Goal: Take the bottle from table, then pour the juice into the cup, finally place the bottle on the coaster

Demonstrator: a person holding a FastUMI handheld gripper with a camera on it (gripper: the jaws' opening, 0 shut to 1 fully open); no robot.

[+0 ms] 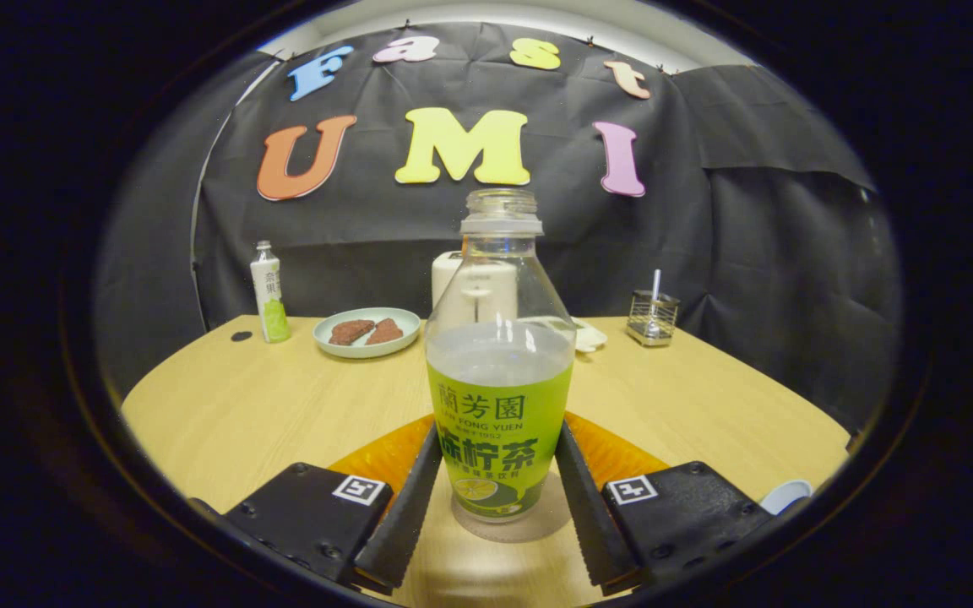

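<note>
- I see a small capped bottle [269, 291] with a white and green label standing upright near the far left edge of the wooden table [233, 405].
- Just right of it, a pale plate [366, 331] holds two brown flat pieces of food [366, 331].
- At the far right, I make out a clear holder [652, 317] with a thin white stick upright in it.
- A small dark spot [241, 336] lies beside the small bottle.

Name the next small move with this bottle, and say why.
Probably open the jaws and draw the gripper back. The uncapped bottle stands upright between the jaws, its base seemingly on the orange coaster showing on both sides, so it looks already placed. Whether the jaws press it, I cannot tell.
</note>
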